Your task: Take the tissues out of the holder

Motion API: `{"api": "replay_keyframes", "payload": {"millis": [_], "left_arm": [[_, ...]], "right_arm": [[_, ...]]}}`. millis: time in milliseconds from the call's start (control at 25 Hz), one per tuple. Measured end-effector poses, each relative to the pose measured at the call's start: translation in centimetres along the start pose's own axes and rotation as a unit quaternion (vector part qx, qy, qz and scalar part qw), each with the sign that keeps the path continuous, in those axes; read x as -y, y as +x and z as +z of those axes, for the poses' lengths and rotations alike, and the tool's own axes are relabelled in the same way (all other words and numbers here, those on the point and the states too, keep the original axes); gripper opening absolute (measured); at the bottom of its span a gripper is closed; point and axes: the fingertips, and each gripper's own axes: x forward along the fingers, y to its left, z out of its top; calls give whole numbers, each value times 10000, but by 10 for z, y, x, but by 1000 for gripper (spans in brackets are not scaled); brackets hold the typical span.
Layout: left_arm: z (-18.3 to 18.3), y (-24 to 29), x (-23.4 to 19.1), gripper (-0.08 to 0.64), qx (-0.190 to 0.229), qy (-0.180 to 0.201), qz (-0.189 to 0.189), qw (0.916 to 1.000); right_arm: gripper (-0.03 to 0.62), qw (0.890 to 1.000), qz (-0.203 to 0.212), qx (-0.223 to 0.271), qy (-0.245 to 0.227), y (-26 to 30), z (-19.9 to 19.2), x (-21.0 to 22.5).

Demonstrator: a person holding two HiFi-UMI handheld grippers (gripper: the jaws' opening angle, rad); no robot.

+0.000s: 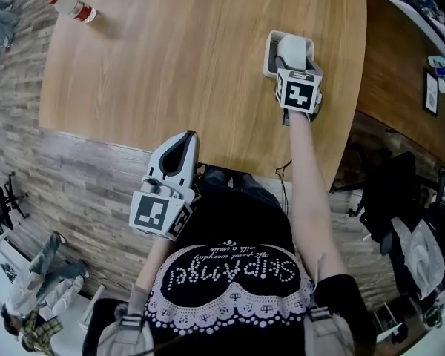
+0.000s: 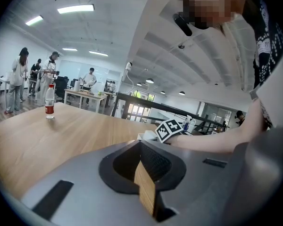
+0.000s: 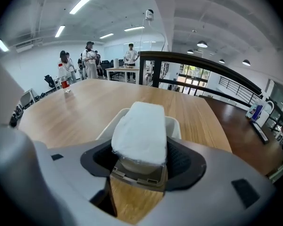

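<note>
A white tissue pack [image 1: 293,50] stands upright in a pale grey holder [image 1: 270,56] near the table's far right edge. My right gripper [image 1: 294,65] reaches over the holder from the near side. In the right gripper view the tissue pack [image 3: 140,131] fills the space between the dark pads, which touch its two sides, and its base still sits inside the holder [image 3: 175,125]. My left gripper [image 1: 184,141] hangs by the table's near edge, close to the person's body, jaws together and empty. In the left gripper view, the left gripper [image 2: 142,163] points across the table toward the right arm.
A plastic water bottle [image 1: 74,8] with a red label lies at the wooden table's [image 1: 185,65] far left corner. The table's curved right edge runs just beyond the holder. Several people stand at desks far behind the table.
</note>
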Motion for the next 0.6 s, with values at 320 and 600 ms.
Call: {"api": "replay_keyframes", "payload": {"millis": [320,600], "left_arm": [[1,2,3,6,-23,22,-22,10000],[1,0,0,6,-16,17,-29,10000]], "right_arm": [[284,9998,53,144,-82,-5,4,3],[284,9990,187,400,-92,-15,15,1]]}}
